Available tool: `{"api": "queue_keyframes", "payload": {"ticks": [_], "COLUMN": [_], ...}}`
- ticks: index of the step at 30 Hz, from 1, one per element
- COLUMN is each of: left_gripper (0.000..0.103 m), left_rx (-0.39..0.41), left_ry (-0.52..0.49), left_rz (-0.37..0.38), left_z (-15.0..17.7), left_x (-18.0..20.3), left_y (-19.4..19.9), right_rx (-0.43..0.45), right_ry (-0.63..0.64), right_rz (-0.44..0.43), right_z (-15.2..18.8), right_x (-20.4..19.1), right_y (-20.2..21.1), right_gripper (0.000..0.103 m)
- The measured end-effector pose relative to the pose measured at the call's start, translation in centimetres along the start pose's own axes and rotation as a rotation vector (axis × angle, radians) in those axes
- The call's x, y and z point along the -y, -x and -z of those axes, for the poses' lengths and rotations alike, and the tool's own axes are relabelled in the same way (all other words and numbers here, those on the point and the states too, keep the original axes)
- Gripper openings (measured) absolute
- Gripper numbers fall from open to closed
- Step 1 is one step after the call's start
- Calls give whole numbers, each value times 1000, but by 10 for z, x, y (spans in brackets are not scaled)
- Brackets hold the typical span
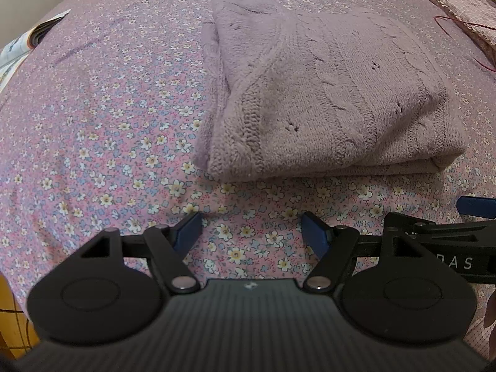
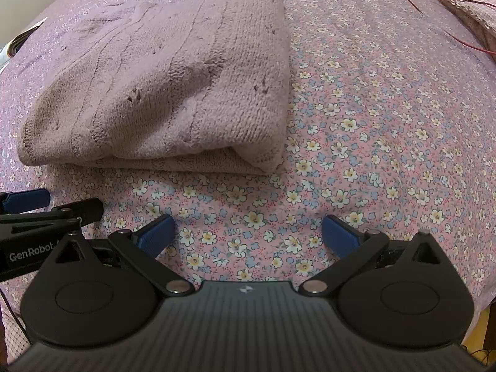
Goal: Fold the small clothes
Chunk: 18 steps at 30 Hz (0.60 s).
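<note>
Near the folded sweater (image 1: 325,93), the left gripper (image 1: 251,229) and right gripper (image 2: 248,232) are hovering with jaws wide apart, gripping nothing.

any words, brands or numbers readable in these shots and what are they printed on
"GenRobot": white print on the side of the left gripper, seen at the left edge of the right wrist view; what follows is cut off.
"DAS": white letters on the side of the right gripper, at the right edge of the left wrist view; the start is hidden.
Magazine at the bed's far left: its print is too small and blurred to read.
</note>
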<state>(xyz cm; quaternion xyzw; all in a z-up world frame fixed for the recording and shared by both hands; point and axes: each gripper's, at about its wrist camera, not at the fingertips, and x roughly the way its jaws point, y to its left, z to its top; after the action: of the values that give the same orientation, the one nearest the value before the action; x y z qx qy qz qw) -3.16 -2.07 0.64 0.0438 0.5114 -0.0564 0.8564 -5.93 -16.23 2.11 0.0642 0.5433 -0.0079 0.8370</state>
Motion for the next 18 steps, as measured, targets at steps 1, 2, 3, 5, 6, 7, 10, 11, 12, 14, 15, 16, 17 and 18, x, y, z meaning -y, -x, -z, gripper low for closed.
{"api": "queue_keyframes", "payload": {"ticks": [1, 2, 3, 5, 6, 7, 10, 11, 12, 14, 15, 16, 17, 18], "left_gripper": [73, 73, 73, 73, 73, 73, 73, 73, 73, 72, 72, 72, 72, 72], "left_rx": [0, 0, 0, -1, 0, 0, 0, 0, 0, 0, -1, 0, 1, 2], "left_ry": [-1, -3, -4, -3, -3, -3, -2, -3, -3, -6, -10, -16, -21, -22], "left_rz": [0, 0, 0, 0, 0, 0, 1, 1, 1, 1, 1, -1, -4, -6], "left_z": [0, 0, 0, 0, 0, 0, 0, 0, 0, 0, 0, 0, 0, 0], "left_x": [0, 0, 0, 0, 0, 0, 0, 1, 0, 0, 0, 1, 1, 2], "left_y": [0, 0, 0, 0, 0, 0, 0, 0, 0, 0, 0, 0, 0, 1], "right_rx": [1, 1, 1, 0, 0, 0, 0, -1, -1, -1, 3, 6, 8, 9], "right_ry": [1, 0, 0, 0, 0, 1, 1, 1, 2, 7, 9, 10, 11, 12], "right_rz": [0, 0, 0, 1, 1, 1, 3, 3, 4, 5, 5, 7, 8, 9], "right_z": [0, 0, -1, -1, -1, -1, -1, -1, -1, -1, -1, 1, 1, 2], "right_x": [0, 0, 0, 0, 0, 0, -1, 0, -1, -2, -1, -2, -2, -2], "right_y": [0, 0, 0, 0, 0, 0, -1, -1, -1, -1, -1, 0, 0, 0], "right_gripper": [103, 103, 103, 103, 103, 103, 103, 103, 103, 103, 103, 103, 103, 103]}}
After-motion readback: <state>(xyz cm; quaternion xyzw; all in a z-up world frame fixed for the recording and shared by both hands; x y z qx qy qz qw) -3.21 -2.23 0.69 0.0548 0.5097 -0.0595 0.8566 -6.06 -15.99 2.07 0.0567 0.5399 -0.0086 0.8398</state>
